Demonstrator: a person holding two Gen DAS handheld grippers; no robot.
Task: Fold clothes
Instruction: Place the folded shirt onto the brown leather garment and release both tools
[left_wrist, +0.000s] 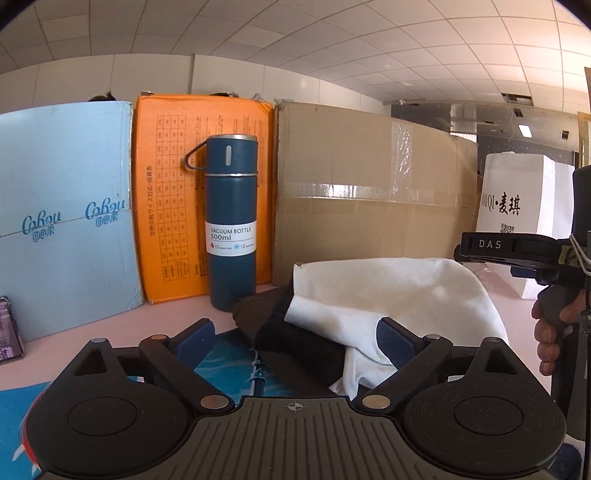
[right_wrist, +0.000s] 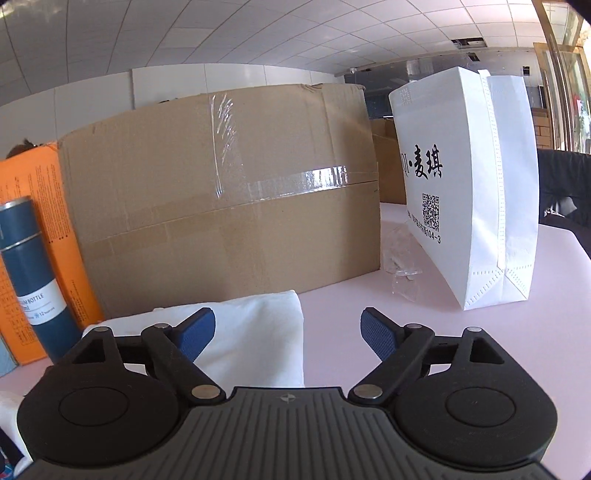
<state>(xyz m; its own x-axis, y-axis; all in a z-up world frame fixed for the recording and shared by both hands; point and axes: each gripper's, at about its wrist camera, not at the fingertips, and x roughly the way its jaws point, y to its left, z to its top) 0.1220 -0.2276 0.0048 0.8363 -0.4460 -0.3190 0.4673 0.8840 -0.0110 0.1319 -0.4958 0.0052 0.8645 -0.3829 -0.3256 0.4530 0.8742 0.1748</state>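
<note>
A white garment (left_wrist: 399, 295) lies bunched on the table, draped partly over a dark brown-black garment (left_wrist: 291, 332). My left gripper (left_wrist: 295, 341) is open, its blue pads on either side of the two garments, low over them. In the right wrist view the white garment (right_wrist: 258, 339) lies folded flat, its right edge between the pads. My right gripper (right_wrist: 288, 332) is open just above it, left pad over the cloth, right pad over bare table. The right gripper and the hand holding it also show at the right edge of the left wrist view (left_wrist: 517, 251).
A blue vacuum bottle (left_wrist: 231, 221) stands behind the clothes. Behind it stand a light blue box (left_wrist: 66, 221), an orange box (left_wrist: 177, 206) and a big cardboard box (right_wrist: 221, 199). A white paper bag (right_wrist: 476, 192) stands at right, with clear plastic scraps (right_wrist: 402, 266) beside it. A blue patterned mat (left_wrist: 221, 365) lies under the clothes.
</note>
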